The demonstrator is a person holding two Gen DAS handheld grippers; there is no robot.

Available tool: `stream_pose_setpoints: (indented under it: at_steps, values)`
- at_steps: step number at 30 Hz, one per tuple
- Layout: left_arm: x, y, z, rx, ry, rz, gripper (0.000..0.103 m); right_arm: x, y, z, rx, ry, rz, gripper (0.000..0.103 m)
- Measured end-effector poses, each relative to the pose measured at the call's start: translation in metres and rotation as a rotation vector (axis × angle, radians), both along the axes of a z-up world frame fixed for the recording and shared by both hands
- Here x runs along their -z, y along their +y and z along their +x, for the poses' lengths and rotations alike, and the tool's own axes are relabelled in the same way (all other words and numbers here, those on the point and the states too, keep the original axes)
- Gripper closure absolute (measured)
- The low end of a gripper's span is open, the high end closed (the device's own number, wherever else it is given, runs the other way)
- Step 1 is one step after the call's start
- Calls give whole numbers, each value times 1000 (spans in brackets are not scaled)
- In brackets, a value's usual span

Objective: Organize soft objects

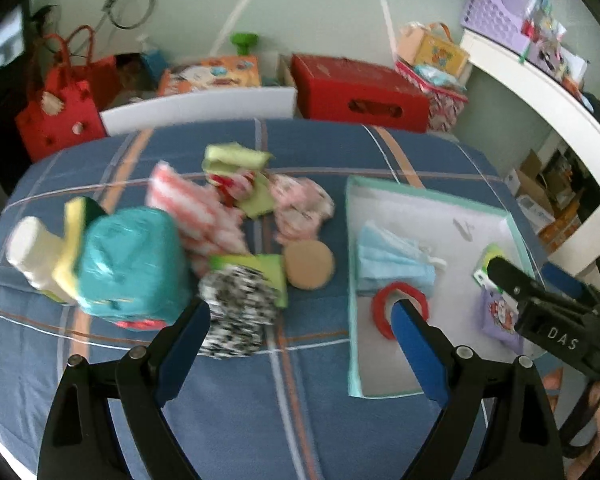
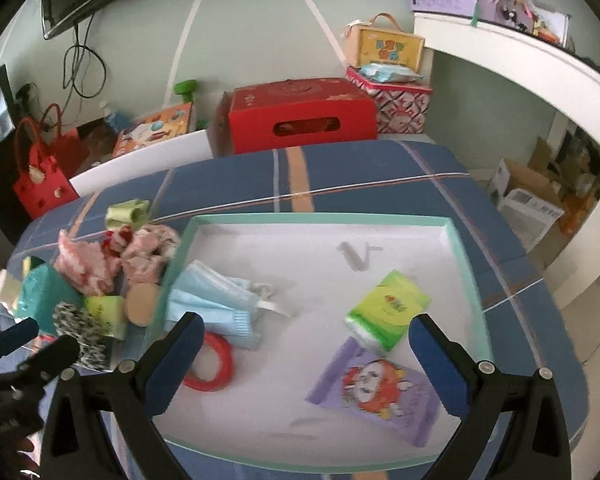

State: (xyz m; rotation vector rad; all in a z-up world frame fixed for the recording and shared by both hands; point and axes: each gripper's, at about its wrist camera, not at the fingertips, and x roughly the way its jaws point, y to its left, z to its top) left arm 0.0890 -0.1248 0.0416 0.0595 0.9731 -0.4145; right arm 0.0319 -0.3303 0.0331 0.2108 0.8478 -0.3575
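Note:
A white tray with a mint rim [image 2: 466,264] lies on the blue plaid bed; it also shows in the left wrist view [image 1: 353,280]. In it lie blue face masks [image 2: 212,300], a red ring [image 2: 210,364], a green tissue pack [image 2: 388,310] and a purple packet [image 2: 376,390]. A pile left of the tray holds a teal pack [image 1: 132,268], a black-and-white cloth [image 1: 236,312], a round tan puff [image 1: 309,264] and pink cloths [image 1: 300,208]. My left gripper [image 1: 302,322] is open and empty above the bed between pile and tray. My right gripper [image 2: 306,338] is open and empty above the tray.
A red box [image 2: 300,114] and a patterned tin [image 2: 396,100] stand beyond the bed's far edge. A red bag [image 1: 60,108] sits at the far left. A white curved desk [image 2: 540,68] runs along the right. A yellow sponge [image 1: 74,236] and white bottle [image 1: 30,248] lie at the pile's left.

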Motion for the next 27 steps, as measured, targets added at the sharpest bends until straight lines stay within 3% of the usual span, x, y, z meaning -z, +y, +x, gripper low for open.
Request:
stream_pose_setpoints:
  at_steps: [5, 10, 15, 20, 27]
  values:
    - [-21, 48, 10, -104, -48, -51, 11, -7, 24, 10, -66, -52, 91, 0]
    - [-29, 98, 22, -243, -87, -6, 11, -10, 61, 21, -158, -67, 112, 0]
    - [-21, 146, 31, -348, -51, 31, 11, -5, 107, 34, -246, -33, 55, 0]
    - [-15, 189, 33, -462, -28, -12, 11, -2, 142, 44, -332, -22, 25, 0]
    - [-8, 200, 37, -486, -44, -70, 11, 15, 161, 55, -391, 15, 66, 0]
